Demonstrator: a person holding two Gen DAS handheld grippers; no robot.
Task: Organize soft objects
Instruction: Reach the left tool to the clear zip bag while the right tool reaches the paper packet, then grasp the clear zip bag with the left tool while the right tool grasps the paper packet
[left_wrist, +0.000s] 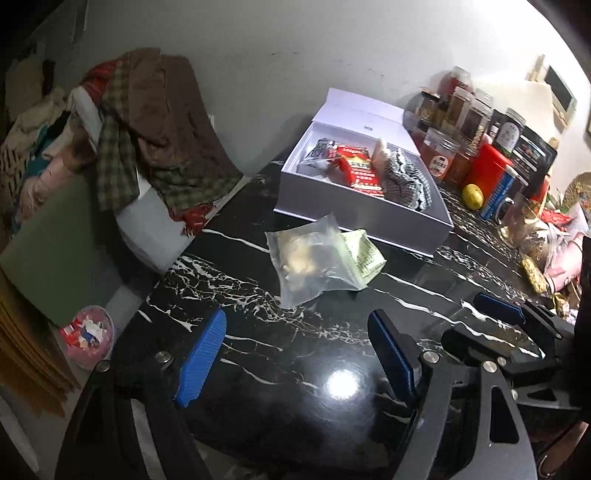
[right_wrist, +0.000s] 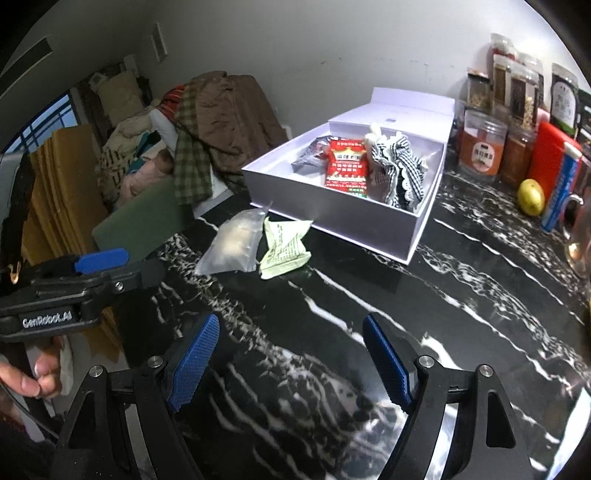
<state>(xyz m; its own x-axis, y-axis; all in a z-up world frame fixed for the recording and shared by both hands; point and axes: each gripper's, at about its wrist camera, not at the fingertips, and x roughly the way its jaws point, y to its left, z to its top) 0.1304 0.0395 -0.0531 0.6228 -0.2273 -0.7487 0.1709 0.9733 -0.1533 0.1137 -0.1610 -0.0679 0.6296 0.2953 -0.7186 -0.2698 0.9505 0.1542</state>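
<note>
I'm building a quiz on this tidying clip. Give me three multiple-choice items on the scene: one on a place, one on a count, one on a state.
1. Where does the clear plastic bag lie?
A. inside the white box
B. on the black marble table, in front of the white box
C. on the pile of clothes

2. How many packets lie loose on the table beside the white box?
A. two
B. four
C. none

3. How do the right tongs stand?
A. shut on the red packet
B. shut and empty
C. open and empty

Answers:
1 B, it rests on the table near the box's front wall.
2 A, the clear bag and the pale green packet.
3 C, only tabletop shows between the blue pads.
</note>
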